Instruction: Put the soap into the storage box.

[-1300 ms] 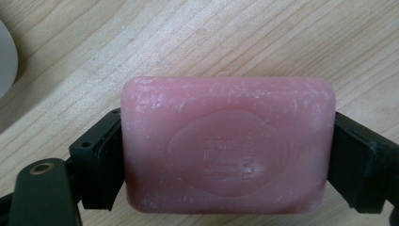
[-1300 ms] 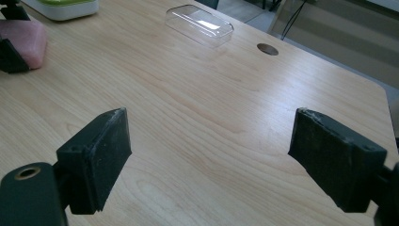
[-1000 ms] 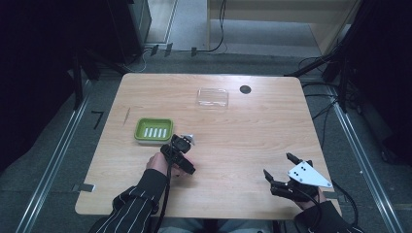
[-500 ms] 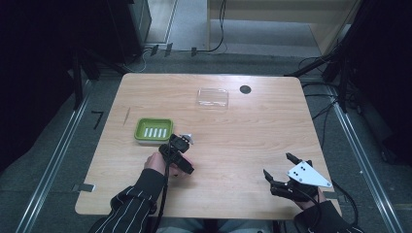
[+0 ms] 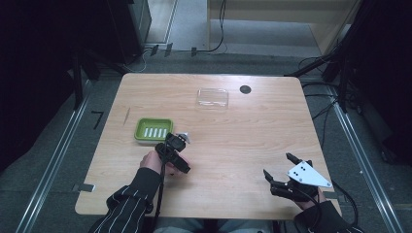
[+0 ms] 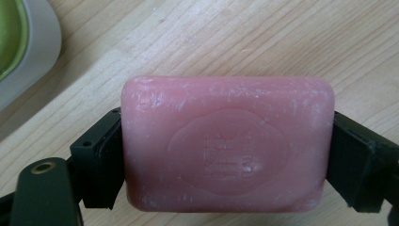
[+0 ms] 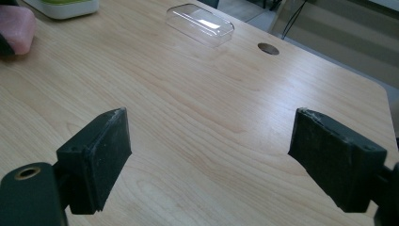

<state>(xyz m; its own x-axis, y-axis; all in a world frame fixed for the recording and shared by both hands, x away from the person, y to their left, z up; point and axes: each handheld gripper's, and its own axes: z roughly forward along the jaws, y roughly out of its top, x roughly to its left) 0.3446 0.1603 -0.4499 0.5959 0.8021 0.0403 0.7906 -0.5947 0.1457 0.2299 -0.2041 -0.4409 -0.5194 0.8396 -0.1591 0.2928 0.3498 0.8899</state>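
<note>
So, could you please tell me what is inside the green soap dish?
The green soap dish holds nothing loose; pale raised ribs line its floor. The pink soap bar is outside it, clamped in the left tool, whose body hides the dish's near corner.

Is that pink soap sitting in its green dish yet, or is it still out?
Out. The pink soap is clamped between the left gripper jaws over bare wood, with the green dish off to one side.

The only lettering anywhere is pressed into the pink soap bar (image 6: 227,149): an embossed stamp sits inside a raised, scalloped medallion at the middle of its face. The characters are too soft and worn for me to make out. Nothing else carries a label, brand, number or sign that I can read.
</note>
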